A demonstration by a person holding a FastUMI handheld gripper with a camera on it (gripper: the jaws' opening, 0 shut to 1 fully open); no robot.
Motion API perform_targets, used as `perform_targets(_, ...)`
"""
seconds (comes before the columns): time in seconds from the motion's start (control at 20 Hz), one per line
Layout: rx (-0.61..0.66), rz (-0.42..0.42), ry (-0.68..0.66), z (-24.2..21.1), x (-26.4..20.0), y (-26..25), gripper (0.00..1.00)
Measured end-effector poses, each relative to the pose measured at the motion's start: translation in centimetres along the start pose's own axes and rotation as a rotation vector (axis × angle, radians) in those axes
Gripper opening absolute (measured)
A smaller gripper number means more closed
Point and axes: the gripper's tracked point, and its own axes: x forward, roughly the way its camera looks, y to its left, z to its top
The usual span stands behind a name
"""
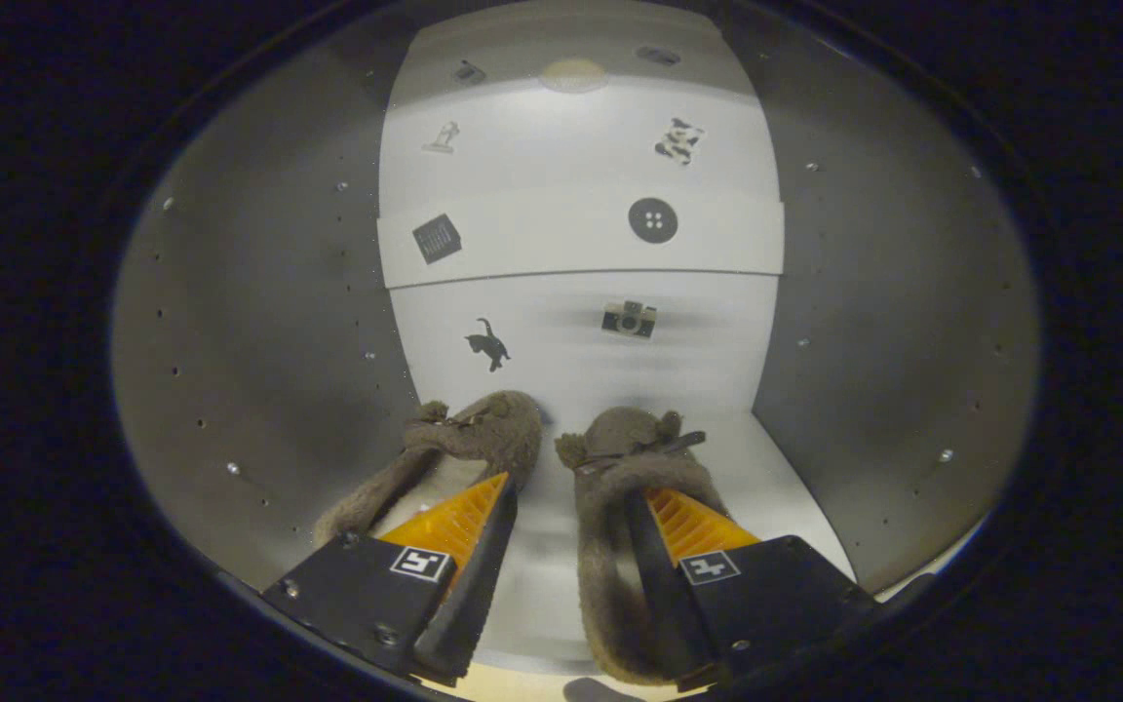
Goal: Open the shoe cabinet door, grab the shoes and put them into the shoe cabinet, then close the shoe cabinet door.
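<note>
I am looking into the shoe cabinet [259, 322], which has grey side walls and a white back panel [571, 361]. Two brown furry slippers lie side by side on its white floor [781, 487], toes toward the back. The left slipper [469, 439] has one finger over its opening. The right slipper [625, 439] has the other finger inside its opening. My gripper [569, 492] is open, with a wide gap between the fingers. Bare floor and the right slipper's inner wall show in that gap. The heels are hidden under the fingers.
A white shelf [581, 234] crosses the back above the slippers. Small stickers dot the back panel, among them a cat [488, 344], a camera [629, 318] and a button [652, 219]. The right side wall [893, 322] stands close. Both walls carry rows of peg holes.
</note>
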Motion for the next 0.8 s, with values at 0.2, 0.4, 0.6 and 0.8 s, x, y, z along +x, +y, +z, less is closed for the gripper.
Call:
perform_targets(0.2,-0.062,-0.014,-0.097,0.7,-5.0,0.3,0.83)
perform_targets(0.4,-0.092,0.029,-0.187,0.9,-12.4,2.2,0.91)
perform_targets(0.6,-0.115,0.073,-0.257,0.2,-21.3,4.0,1.0)
perform_targets(0.8,-0.102,0.123,-0.307,-1.7,-30.1,5.0,1.0)
